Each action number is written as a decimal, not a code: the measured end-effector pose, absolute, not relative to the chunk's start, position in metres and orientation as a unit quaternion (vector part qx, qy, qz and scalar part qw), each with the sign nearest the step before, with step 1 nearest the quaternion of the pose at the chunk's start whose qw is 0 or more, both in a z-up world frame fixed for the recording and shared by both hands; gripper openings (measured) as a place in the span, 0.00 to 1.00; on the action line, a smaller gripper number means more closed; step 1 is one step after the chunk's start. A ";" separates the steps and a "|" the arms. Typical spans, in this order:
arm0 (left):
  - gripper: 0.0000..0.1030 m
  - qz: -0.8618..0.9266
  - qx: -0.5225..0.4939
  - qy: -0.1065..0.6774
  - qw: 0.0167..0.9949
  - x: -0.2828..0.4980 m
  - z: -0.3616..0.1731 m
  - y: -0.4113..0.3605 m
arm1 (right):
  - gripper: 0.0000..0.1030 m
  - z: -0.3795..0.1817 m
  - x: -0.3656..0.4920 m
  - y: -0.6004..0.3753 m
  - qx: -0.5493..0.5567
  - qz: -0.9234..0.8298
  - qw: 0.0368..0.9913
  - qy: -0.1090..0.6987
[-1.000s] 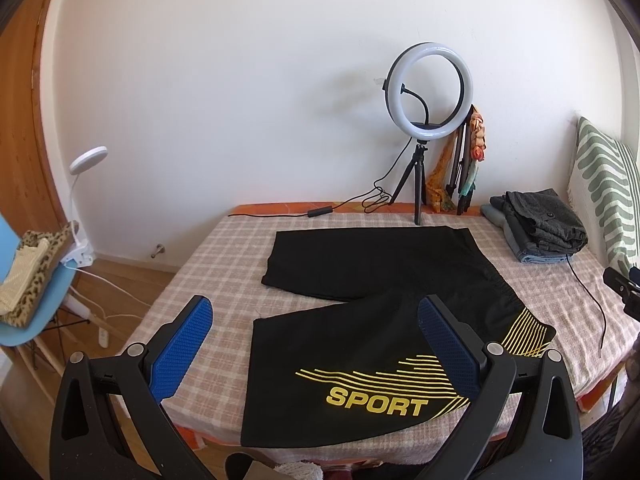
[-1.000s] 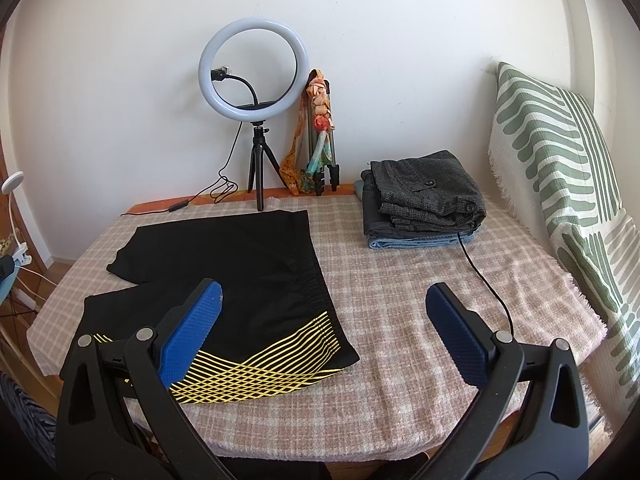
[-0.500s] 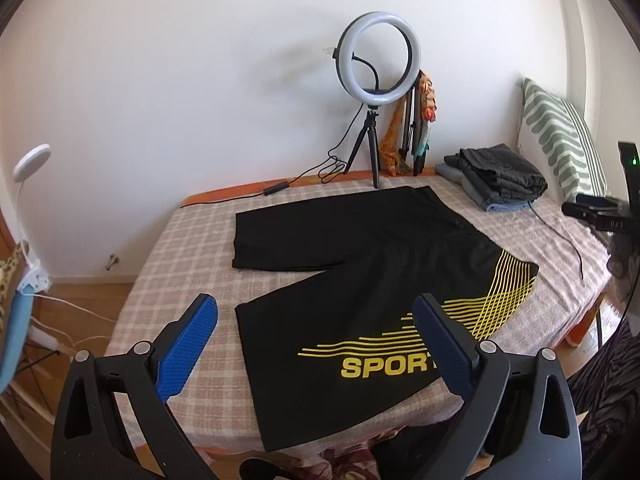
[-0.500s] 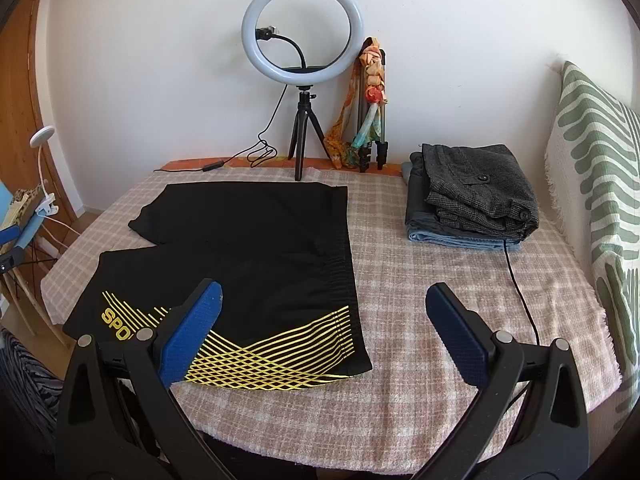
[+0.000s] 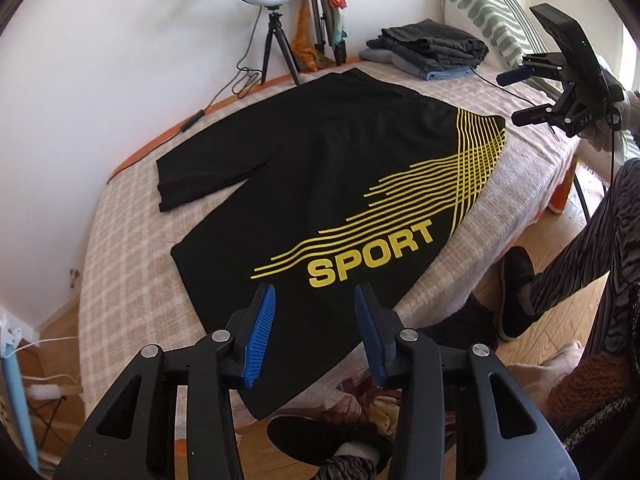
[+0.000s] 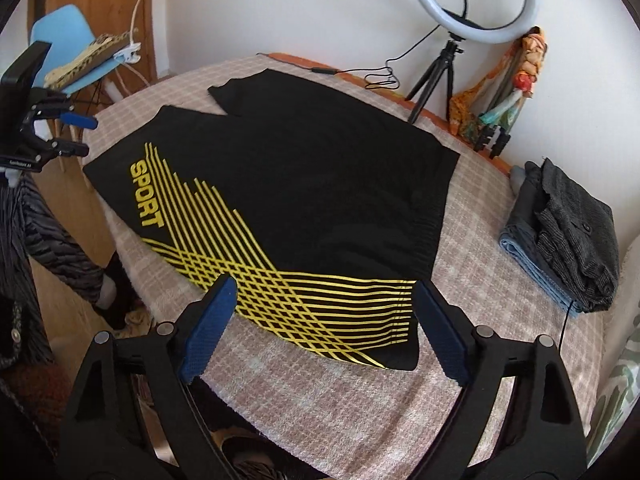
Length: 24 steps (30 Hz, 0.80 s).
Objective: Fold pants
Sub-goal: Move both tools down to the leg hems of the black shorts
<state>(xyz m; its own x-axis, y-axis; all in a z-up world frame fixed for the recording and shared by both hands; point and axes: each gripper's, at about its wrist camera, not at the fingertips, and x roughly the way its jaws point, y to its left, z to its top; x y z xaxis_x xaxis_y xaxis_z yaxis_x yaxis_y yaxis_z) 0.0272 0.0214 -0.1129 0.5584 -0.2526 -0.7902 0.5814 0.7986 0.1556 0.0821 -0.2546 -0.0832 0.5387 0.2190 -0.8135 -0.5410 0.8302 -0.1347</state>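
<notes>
Black shorts (image 5: 320, 168) with yellow stripes and the word SPORT lie flat on the pink checked cloth (image 5: 132, 280). My left gripper (image 5: 314, 292) hovers over the near leg's hem just below the lettering. Its jaws are closing, and the blue pads (image 5: 262, 328) press on nothing. My right gripper (image 6: 324, 284) hangs above the shorts (image 6: 300, 192) at the striped waist corner. Its jaws stand wide and are closing a little, with no cloth gripped. Each gripper shows in the other's view: the right gripper (image 5: 516, 96) beyond the waist, the left gripper (image 6: 86, 135) past the leg end.
A ring light on a tripod (image 5: 276, 40) and a cable stand at the back edge by the wall. Folded dark clothes (image 6: 568, 232) are stacked at the waist side, near a striped pillow (image 5: 488, 12). A person's legs (image 5: 580, 248) stand by the front edge. A blue chair (image 6: 68, 40) sits off the leg end.
Both grippers have dropped toward the shorts, tilted downward and rolled. The left jaws have narrowed a lot; the right jaws only slightly.
</notes>
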 end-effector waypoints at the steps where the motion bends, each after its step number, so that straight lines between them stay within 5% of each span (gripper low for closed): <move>1: 0.39 -0.248 0.209 0.407 0.854 0.027 -0.116 0.020 | 0.82 -0.089 0.080 -0.250 -0.202 0.233 0.847 0.432; 7: 0.39 -0.272 0.211 0.419 0.841 0.029 -0.131 0.014 | 0.66 -0.123 0.079 -0.241 -0.260 0.258 0.801 0.473; 18: 0.39 -0.302 0.219 0.430 0.822 0.029 -0.150 0.004 | 0.66 -0.151 0.081 -0.246 -0.339 0.249 0.775 0.471; 24: 0.39 -0.313 0.242 0.429 0.812 0.028 -0.157 -0.007 | 0.21 -0.152 0.095 -0.241 -0.352 0.234 0.775 0.469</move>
<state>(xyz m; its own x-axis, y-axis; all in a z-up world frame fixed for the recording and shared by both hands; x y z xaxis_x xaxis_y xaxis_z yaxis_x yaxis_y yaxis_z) 0.0285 -0.0066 -0.1567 0.4361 -0.3011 -0.8480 0.7168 0.6860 0.1251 0.0947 -0.2406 -0.1523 0.4503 0.0330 -0.8923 -0.6932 0.6428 -0.3261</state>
